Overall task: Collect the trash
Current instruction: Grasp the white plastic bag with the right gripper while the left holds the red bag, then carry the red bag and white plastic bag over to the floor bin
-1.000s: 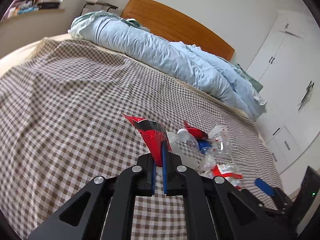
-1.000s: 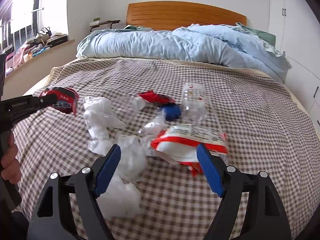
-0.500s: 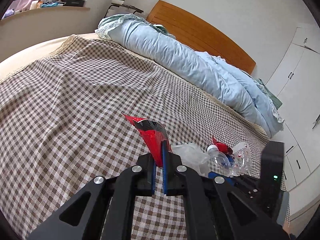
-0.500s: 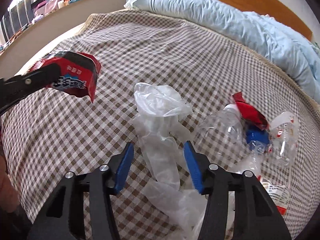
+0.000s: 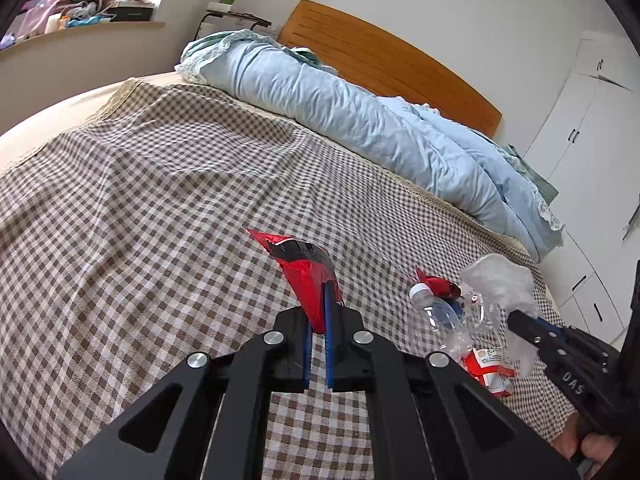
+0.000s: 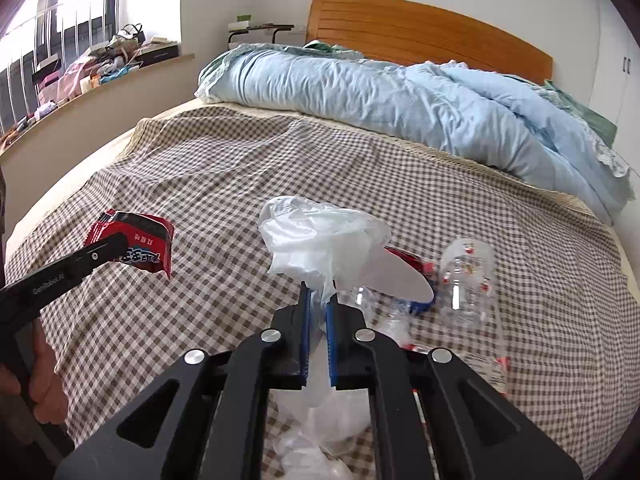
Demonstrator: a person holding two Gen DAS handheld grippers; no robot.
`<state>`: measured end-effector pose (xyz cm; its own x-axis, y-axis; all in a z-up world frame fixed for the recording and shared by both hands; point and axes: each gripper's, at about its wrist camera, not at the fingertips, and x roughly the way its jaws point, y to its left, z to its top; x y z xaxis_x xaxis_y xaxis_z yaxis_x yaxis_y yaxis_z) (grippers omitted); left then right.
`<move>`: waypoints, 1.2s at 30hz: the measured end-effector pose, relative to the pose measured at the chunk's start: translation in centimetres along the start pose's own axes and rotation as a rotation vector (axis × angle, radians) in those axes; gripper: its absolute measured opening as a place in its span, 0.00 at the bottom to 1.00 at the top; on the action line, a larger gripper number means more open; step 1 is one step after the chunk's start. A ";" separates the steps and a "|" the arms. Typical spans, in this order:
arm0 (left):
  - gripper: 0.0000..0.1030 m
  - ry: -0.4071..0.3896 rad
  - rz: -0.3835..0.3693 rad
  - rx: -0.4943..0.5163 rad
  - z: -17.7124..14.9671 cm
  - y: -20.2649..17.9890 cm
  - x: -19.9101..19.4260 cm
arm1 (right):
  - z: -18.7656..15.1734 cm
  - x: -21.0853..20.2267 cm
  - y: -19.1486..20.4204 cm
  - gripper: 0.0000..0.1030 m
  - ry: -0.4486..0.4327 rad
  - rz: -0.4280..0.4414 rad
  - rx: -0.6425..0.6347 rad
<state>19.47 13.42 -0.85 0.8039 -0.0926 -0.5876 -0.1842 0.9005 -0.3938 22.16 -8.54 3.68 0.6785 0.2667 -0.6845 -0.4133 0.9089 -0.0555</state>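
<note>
Red crinkled foil snack wrapper (image 5: 308, 276) stays pinched in my shut left tongs (image 5: 317, 320) — my right tongs (image 6: 319, 312) are closing on the thin white plastic bag (image 6: 320, 236), lifting it for collecting.

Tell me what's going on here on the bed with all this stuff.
A person is picking litter off the checked bedspread with a hand-held gripper in each hand. The left gripper is shut on a red snack wrapper, held up off the bed. The right gripper has its jaws closing on a white plastic bag, with the bag between them. Clear plastic bottles and another red-and-white wrapper lie on the bedspread.
</note>
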 end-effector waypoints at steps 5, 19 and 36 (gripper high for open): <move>0.02 0.001 -0.049 0.105 -0.8 -3.2 -0.3 | -2.0 -4.5 -2.5 0.07 -0.032 -0.055 0.043; 0.02 0.004 -0.040 0.420 -6.6 -14.0 -2.1 | -9.9 -12.0 -8.7 0.07 -0.046 -0.179 0.172; 0.02 0.064 -0.371 0.791 -21.9 -28.5 -11.6 | -29.6 -22.5 -16.4 0.07 0.047 -0.337 0.434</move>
<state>3.00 -20.43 1.75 0.6967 -0.4403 -0.5663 0.5481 0.8361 0.0242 -4.35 -38.97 -1.52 0.6981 -0.0671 -0.7128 0.1169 0.9929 0.0210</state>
